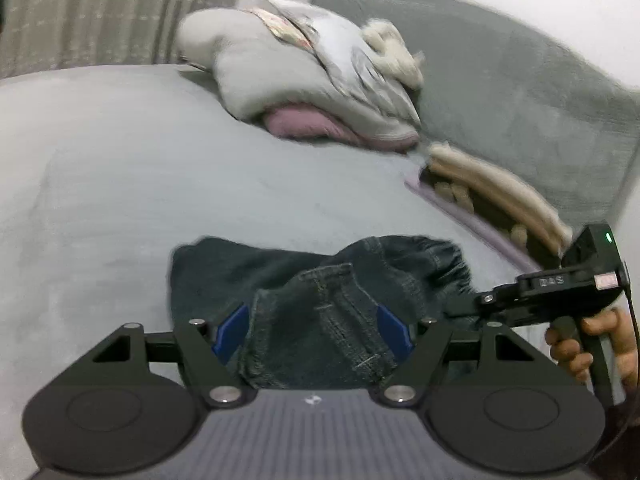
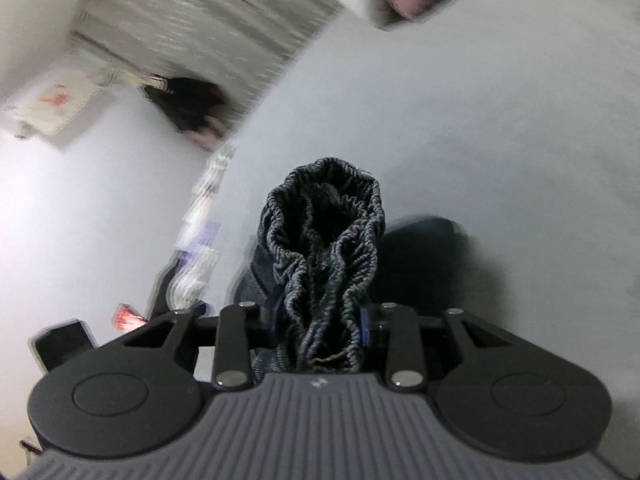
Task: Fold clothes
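The dark denim jeans (image 1: 320, 300) lie bunched on a pale grey, softly napped bed cover (image 1: 160, 180), close to the near edge. The cloth is heavy, with pale double-stitched seams and a gathered elastic waistband that puckers into tight ridges.

In the left wrist view the garment's long axis runs across the scene, from a flat, rounded end at the left to the ruffled waistband at the right. A raised fold with a stitched seam stands up between the blue pads (image 1: 232, 328) of the left gripper (image 1: 314, 330). Its jaws stand fairly wide and the pads flank that fold on both sides; they seem to press it, though the cloth hides the contact.

In the right wrist view the waistband (image 2: 328, 240) points away from the camera, lifted into a crumpled tube with its dark mouth open at the far end. The right gripper (image 2: 322, 320) has narrow jaws pinched on the gathered denim just behind that mouth.

The right gripper's black body (image 1: 568, 280) and the hand (image 1: 588, 344) on its grip show at the right edge of the left view, just beside the waistband.

At the far side lie a heap of grey and pink bedding (image 1: 304, 88) and a stack of folded cream clothes (image 1: 500, 196), well apart from the jeans.
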Tool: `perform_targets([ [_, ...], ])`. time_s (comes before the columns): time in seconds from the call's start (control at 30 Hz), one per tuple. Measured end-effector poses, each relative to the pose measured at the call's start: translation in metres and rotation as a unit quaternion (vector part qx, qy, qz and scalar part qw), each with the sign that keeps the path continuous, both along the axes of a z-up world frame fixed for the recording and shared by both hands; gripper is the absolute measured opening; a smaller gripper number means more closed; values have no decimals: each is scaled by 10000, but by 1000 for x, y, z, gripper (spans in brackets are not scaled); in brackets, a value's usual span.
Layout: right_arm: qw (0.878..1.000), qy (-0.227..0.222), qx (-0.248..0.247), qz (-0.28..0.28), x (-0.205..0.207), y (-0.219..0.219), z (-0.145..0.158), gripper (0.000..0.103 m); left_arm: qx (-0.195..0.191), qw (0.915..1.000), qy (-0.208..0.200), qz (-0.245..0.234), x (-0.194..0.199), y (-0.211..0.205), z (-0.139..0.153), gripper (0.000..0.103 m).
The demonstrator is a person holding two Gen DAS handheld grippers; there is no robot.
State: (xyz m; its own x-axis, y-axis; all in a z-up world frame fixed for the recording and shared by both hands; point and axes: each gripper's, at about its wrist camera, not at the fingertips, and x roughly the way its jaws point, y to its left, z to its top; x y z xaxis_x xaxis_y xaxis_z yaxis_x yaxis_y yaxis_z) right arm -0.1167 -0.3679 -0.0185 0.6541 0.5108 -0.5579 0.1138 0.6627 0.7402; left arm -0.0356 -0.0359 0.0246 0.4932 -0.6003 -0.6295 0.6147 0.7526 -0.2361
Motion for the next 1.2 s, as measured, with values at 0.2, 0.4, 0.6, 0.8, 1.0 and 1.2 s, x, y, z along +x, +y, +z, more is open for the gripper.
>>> perform_targets([
  [0.2, 9933, -130, -1148, 101, -13, 9, 21, 78, 510, 9982, -123, -277, -5, -17, -14, 71],
  [0.4, 9784, -695, -1941, 145, -14, 23, 57, 78, -88, 9999, 97, -19, 32, 13, 10, 71],
  [0.6, 9815, -743, -1675, 554, -2, 23, 47, 64, -1300, 9819, 1289, -476, 87, 17, -7, 58],
  [0.8, 9838, -775, -1209, 1074, -1, 18, 41, 20, -857, 9883, 1262, 58, 111, 2, -38, 37],
  [1.0, 9786, -317, -1561, 1303, -6, 11, 23, 14, -437, 9938, 995, 241, 112, -8, -59, 6],
  [1.2, 9693, -526, -2044, 1260, -15, 16, 51, 41, -323, 9977, 585, 140, 86, -5, -25, 34],
])
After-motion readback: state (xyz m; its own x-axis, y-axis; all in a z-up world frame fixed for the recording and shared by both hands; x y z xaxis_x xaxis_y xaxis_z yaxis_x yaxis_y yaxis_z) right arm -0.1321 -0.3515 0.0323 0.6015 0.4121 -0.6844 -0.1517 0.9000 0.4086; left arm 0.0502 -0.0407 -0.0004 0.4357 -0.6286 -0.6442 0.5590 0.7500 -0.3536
